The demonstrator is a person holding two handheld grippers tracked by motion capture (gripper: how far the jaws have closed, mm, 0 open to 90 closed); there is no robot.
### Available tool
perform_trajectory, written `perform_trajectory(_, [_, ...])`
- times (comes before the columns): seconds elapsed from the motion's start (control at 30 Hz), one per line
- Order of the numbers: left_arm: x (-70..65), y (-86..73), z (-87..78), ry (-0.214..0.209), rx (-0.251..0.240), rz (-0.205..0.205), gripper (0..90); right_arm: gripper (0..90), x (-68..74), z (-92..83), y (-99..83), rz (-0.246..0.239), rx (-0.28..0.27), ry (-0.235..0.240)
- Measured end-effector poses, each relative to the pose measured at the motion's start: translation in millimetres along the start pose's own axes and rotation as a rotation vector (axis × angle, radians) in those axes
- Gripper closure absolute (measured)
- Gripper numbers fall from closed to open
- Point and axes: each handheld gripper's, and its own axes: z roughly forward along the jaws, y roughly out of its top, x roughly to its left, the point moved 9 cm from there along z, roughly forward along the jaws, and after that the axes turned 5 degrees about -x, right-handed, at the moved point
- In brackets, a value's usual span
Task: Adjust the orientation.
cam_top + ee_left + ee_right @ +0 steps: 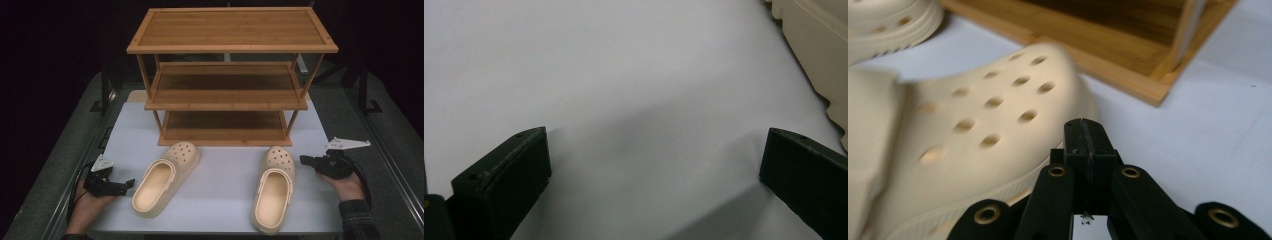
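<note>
Two cream clogs lie on the white tabletop point(220, 165) in front of a three-shelf wooden rack point(230, 30). The left clog point(162, 179) points its toe toward the rack, tilted right. Straighter lies the right clog point(275, 187). My left gripper point(129, 184) rests just left of the left clog's heel; in its own view the left gripper point(656, 137) stands open over bare table, with that clog's side point(819, 50) at the upper right. My right gripper point(303, 159) sits close beside the right clog's toe; the right gripper point(1083, 127) is shut on nothing, next to the holed toe point(988, 125).
The rack's bottom shelf point(1108, 45) lies just beyond the right clog, its corner post point(1188, 30) to the right. The left clog's toe point(888, 20) shows farther off. Dark grey floor edges point(75, 150) flank the table on both sides.
</note>
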Motion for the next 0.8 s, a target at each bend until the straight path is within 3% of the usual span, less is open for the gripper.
perform_trajectory(0.13, [0.0, 0.0, 0.0, 0.000, 0.000, 0.000, 0.0, 90.0, 7.7, -3.8, -10.1, -0.026, 0.003, 0.023])
perform_trajectory(0.23, [0.0, 0.0, 0.0, 0.000, 0.000, 0.000, 0.0, 90.0, 16.1, 0.3, -22.9, -0.032, 0.035, 0.081])
perform_trajectory(0.57, [0.1, 0.0, 0.0, 0.000, 0.000, 0.000, 0.0, 90.0, 15.9, 6.9, -34.5, -0.013, 0.082, 0.095])
perform_trajectory(0.8, [0.1, 0.0, 0.1, 0.000, 0.001, 0.000, 0.0, 90.0, 15.2, 11.5, -33.4, -0.009, 0.079, 0.092])
